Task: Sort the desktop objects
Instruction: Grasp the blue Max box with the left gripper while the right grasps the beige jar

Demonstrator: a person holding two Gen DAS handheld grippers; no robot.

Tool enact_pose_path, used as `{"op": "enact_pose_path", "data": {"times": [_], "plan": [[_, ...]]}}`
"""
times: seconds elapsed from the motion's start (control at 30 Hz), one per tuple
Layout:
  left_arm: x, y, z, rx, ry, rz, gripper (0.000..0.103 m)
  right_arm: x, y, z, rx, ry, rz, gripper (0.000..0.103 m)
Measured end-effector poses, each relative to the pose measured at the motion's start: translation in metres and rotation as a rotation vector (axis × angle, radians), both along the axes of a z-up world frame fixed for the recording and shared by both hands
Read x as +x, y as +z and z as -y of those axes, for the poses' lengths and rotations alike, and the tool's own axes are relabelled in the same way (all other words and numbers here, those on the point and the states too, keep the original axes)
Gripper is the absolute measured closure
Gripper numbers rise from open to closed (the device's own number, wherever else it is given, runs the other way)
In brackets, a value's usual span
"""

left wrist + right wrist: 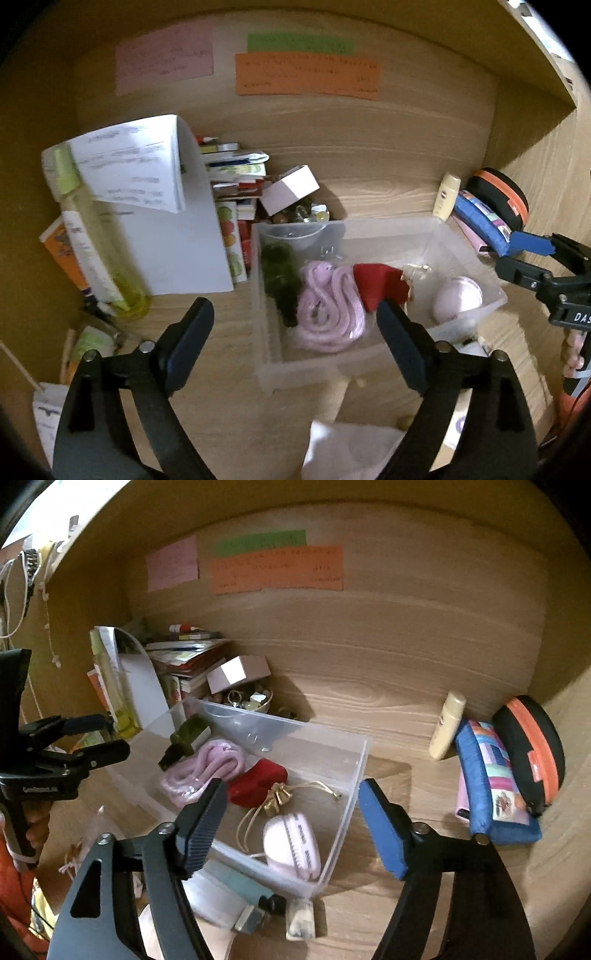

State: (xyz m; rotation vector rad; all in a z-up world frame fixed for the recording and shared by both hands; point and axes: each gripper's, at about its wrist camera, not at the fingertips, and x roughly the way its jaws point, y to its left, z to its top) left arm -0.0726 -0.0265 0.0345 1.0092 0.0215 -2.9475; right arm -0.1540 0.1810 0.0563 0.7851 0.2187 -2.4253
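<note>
A: Left wrist view. What does the left tool (295, 317) show?

B: Jaws spread wide, nothing between them, above the near wall of the clear bin (369, 363) on the desk (388, 177). Inside lie a pink cord (328, 310), a red pouch (376, 286) and a dark green piece (280, 284) (identity unclear).

A: Right wrist view?

B: The right tool (291, 823) likewise gapes empty over the bin's corner, above a pale pink brush (295, 843). A blue pouch (495, 790) stands well apart at right.

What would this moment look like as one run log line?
left hand-held gripper: open, empty | right hand-held gripper: open, empty | clear bin: holds pink cord, red pouch
</note>
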Motion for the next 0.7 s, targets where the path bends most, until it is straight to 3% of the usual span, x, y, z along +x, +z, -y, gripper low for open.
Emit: {"op": "enact_pose_path", "data": {"times": [0.47, 0.7], "plan": [[0.056, -0.018, -0.002, 0.004, 0.011, 0.068, 0.009, 0.053, -0.008, -0.013, -0.003, 0.013, 0.016, 0.022], [0.081, -0.029, -0.020, -0.018, -0.018, 0.085, 0.009, 0.074, -0.026, -0.017, -0.027, 0.010, 0.072, 0.022]]}}
